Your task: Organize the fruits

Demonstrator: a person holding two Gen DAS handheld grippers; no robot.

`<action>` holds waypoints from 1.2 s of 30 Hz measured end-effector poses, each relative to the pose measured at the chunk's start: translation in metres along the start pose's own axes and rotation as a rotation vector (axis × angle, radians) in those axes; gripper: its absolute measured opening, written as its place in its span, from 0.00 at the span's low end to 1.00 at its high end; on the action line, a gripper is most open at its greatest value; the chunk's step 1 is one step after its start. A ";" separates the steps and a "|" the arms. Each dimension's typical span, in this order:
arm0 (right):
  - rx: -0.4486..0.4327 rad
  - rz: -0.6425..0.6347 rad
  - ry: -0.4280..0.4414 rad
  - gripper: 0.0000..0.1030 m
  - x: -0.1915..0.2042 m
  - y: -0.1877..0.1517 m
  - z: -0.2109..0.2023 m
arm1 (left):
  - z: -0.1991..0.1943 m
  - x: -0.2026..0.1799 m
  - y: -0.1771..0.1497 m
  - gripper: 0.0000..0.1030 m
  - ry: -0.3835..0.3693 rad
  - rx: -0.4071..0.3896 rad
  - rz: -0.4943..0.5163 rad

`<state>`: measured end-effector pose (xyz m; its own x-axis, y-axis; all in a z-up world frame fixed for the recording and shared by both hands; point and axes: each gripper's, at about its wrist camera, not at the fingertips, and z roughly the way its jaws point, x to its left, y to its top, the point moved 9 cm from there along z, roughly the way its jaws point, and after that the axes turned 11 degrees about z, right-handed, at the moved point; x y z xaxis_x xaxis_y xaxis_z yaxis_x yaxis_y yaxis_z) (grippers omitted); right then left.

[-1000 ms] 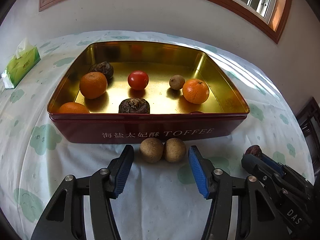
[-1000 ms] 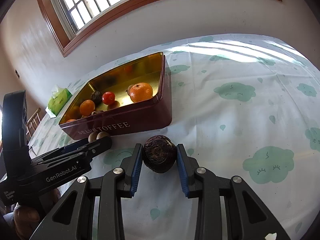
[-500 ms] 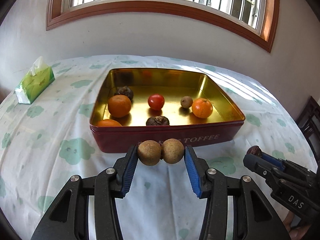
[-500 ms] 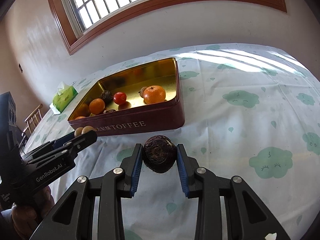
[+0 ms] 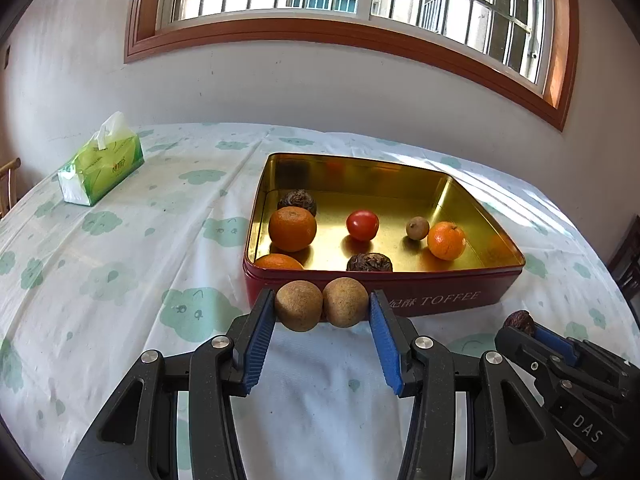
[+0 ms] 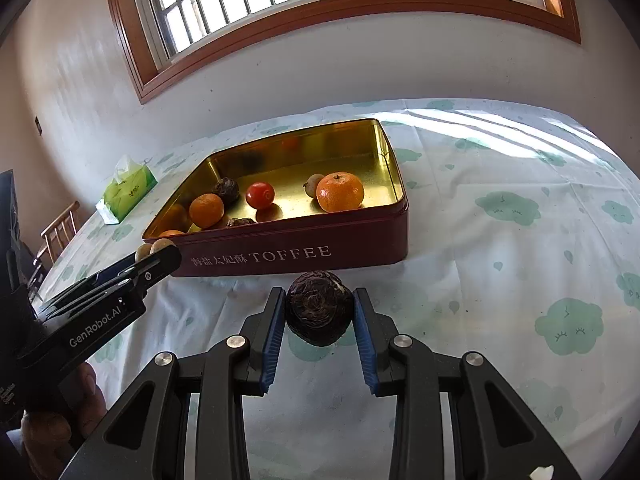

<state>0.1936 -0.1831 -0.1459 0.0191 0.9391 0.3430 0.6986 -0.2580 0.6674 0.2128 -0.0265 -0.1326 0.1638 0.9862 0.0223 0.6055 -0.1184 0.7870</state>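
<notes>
My left gripper (image 5: 322, 300) is shut on two round brown fruits (image 5: 298, 306) side by side, held just above the cloth in front of the red toffee tin (image 5: 440, 300). My right gripper (image 6: 319, 304) is shut on a dark, wrinkled water chestnut (image 6: 319, 314), also near the tin's front wall (image 6: 296, 256). Inside the gold-lined tin lie three oranges (image 5: 292, 228), a red tomato (image 5: 362, 225), a small brown fruit (image 5: 417, 228) and two dark chestnuts (image 5: 369, 262). In the left wrist view the right gripper (image 5: 520, 332) sits at lower right; in the right wrist view the left gripper (image 6: 156, 254) sits at left.
A green tissue pack (image 5: 102, 168) lies at the table's far left. A wooden chair (image 6: 60, 228) stands off the left edge. The white cloth with green cloud prints (image 6: 520, 208) stretches to the right of the tin. A wall and window rise behind the table.
The left gripper's jaws closed on the two brown fruits and lifted them off the cloth, drawing back from the tin. The right gripper kept its hold on the chestnut and drifted back slightly.
</notes>
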 end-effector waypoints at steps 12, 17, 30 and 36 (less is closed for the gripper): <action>-0.099 -0.049 -0.022 0.30 0.009 0.006 -0.017 | -0.009 -0.004 0.004 0.47 0.056 -0.031 0.035; -0.120 -0.065 -0.028 0.30 0.011 0.006 -0.021 | -0.011 -0.004 0.005 0.47 0.067 -0.042 0.043; -0.149 -0.094 -0.031 0.30 0.016 0.006 -0.026 | -0.013 -0.005 0.006 0.47 0.087 -0.048 0.045; -0.151 -0.088 -0.029 0.30 0.015 0.007 -0.027 | -0.015 -0.006 0.007 0.47 0.093 -0.056 0.056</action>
<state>0.1794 -0.1770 -0.1189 -0.0157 0.9651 0.2613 0.5834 -0.2034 0.7863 0.2042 -0.0319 -0.1185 0.1216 0.9851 0.1218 0.5530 -0.1692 0.8158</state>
